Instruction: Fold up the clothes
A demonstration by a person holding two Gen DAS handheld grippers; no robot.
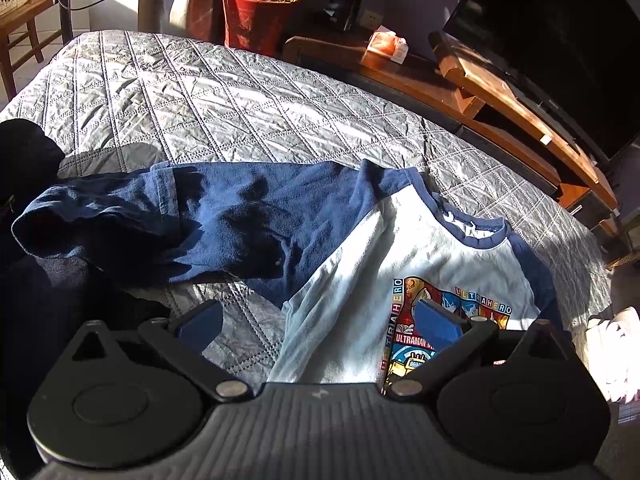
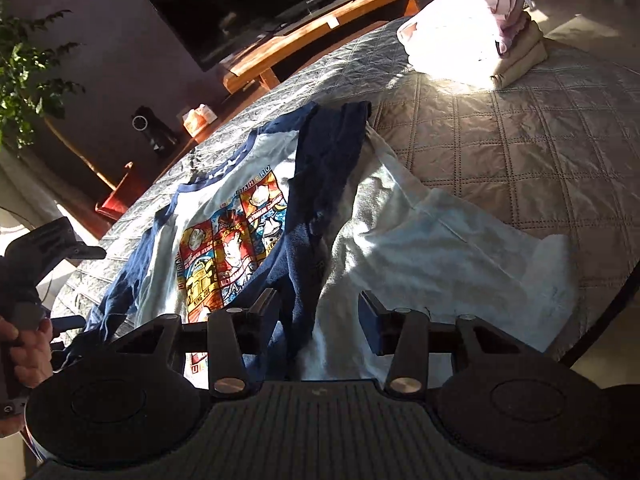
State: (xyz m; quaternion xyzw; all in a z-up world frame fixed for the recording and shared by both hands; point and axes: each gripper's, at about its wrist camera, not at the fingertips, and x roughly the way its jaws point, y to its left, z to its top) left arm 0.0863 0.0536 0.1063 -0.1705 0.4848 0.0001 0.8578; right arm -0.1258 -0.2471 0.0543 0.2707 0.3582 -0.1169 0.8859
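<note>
Surface: a grey quilted bedspread [image 1: 224,92] with diamond stitching, partly in strong sunlight.
Garment: a white cotton T-shirt with navy raglan sleeves and a colourful cartoon print [image 1: 372,248] lies face up on the bedspread, crumpled rather than flat.
Sleeves: one navy sleeve [image 1: 168,216] stretches out to the side; in the right wrist view the other navy sleeve [image 2: 320,184] lies folded across the white chest.
Left gripper [image 1: 320,322]: its blue-padded fingers are spread wide, hovering over the shirt's lower edge, holding nothing.
Right gripper [image 2: 318,312]: fingers also spread apart, above the folded sleeve and white hem, nothing pinched.
Nearby: a stack of folded pale clothes [image 2: 476,36] sits at the bedspread's far corner, well apart from the shirt.
Background: a red plant pot [image 1: 256,20] and a low wooden television stand [image 1: 492,92].
</note>
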